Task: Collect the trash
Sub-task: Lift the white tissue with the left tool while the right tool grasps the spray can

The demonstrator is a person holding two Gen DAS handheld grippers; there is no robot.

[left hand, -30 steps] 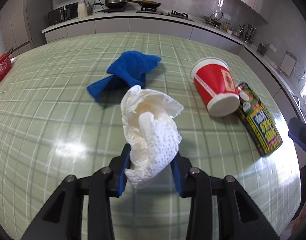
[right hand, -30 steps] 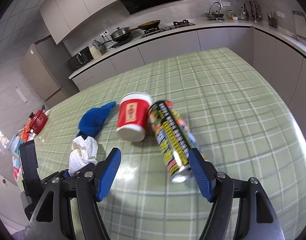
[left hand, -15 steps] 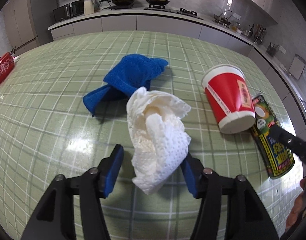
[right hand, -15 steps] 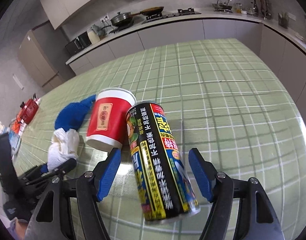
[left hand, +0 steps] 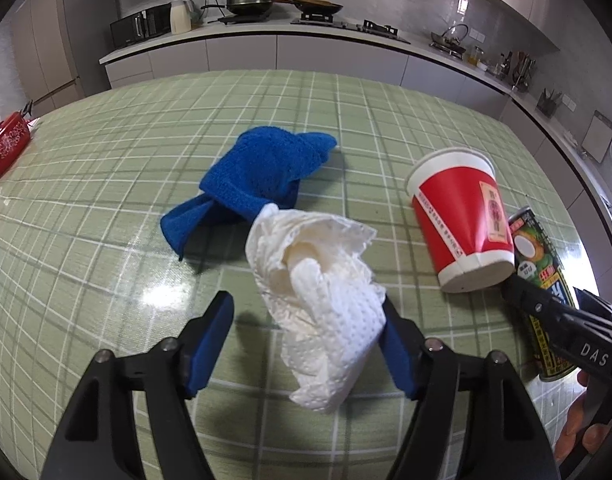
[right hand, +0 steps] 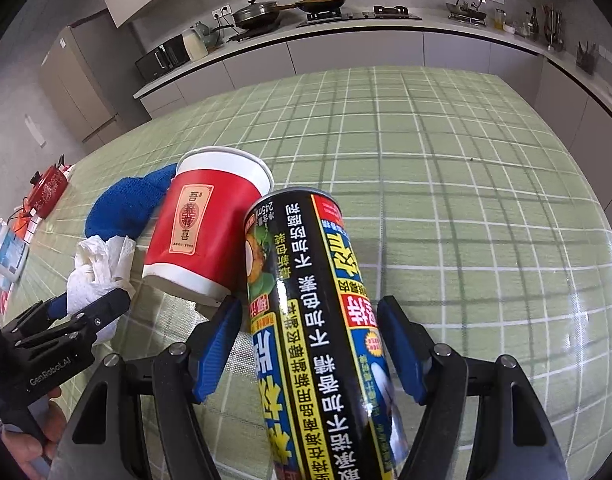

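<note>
Your left gripper (left hand: 306,344) has just been spreading its jaws; the crumpled paper towel (left hand: 321,300) is sitting between them, leaning on the right pad with the left pad clear. Your right gripper (right hand: 309,344) is straddling the black drink can (right hand: 325,320) lying on the green checked table (right hand: 485,200), jaws released, though the right pad may be brushing it. Just beyond, the red paper cup (right hand: 198,236) is lying tipped against the can, and the blue cloth (left hand: 262,176) is resting farther back.

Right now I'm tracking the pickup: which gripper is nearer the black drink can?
Right. The right gripper straddles the black drink can; the left gripper is beside it, around the tissue.
</note>
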